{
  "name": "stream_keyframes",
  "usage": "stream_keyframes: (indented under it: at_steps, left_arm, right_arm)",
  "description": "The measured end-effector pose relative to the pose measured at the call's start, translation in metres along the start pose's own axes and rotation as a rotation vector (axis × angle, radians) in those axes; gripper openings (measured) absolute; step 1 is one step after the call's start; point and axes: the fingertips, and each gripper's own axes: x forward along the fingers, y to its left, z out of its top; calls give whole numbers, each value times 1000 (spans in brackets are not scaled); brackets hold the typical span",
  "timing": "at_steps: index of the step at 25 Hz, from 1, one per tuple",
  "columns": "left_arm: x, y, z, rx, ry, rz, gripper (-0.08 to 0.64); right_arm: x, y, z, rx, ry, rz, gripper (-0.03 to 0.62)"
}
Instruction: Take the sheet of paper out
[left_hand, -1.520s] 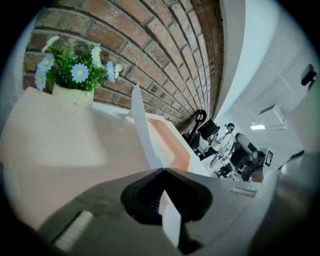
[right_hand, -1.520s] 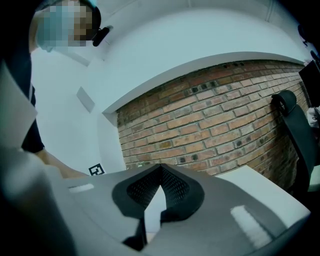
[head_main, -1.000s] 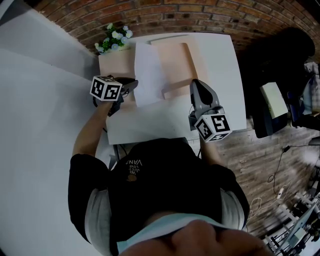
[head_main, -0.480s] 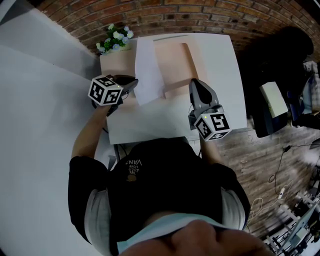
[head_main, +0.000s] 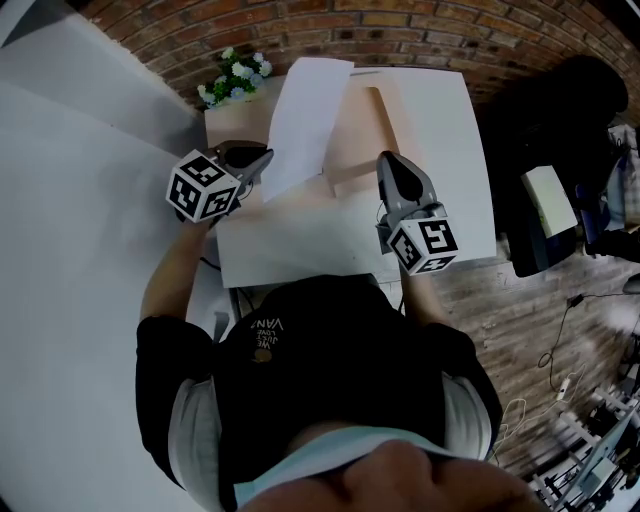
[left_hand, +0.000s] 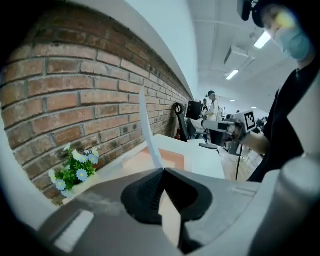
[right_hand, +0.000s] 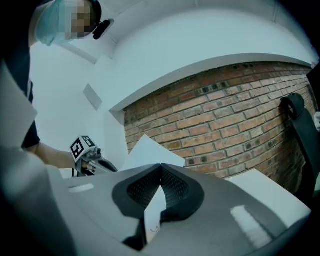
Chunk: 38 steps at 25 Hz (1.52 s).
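Head view: the left gripper (head_main: 262, 160) now holds the sheet of paper (head_main: 305, 110) higher than a second ago, its far end lifted above the peach folder (head_main: 350, 135) on the worktop (head_main: 440, 120). Left gripper view: jaws clamped on the sheet's edge. Right gripper view: the right gripper (right_hand: 161, 172) has its jaws closed on the folder's pale edge.

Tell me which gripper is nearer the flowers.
Left. The left gripper, shut on the sheet, is close beside the flowers; the right gripper, shut on the folder, is farther off across the table.
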Motion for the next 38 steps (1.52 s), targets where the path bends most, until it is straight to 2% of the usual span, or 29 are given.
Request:
stream_keyframes:
  at_steps: [20,38]
  left_arm:
    - [-21,-45,63,201,-169,-98,2]
    - [-37,-74,96,310,-299,-173,2]
  right_arm:
    - [15,-22,19,-91,-24,-16,0]
    - [17,-41,29,-35,-91,26,1]
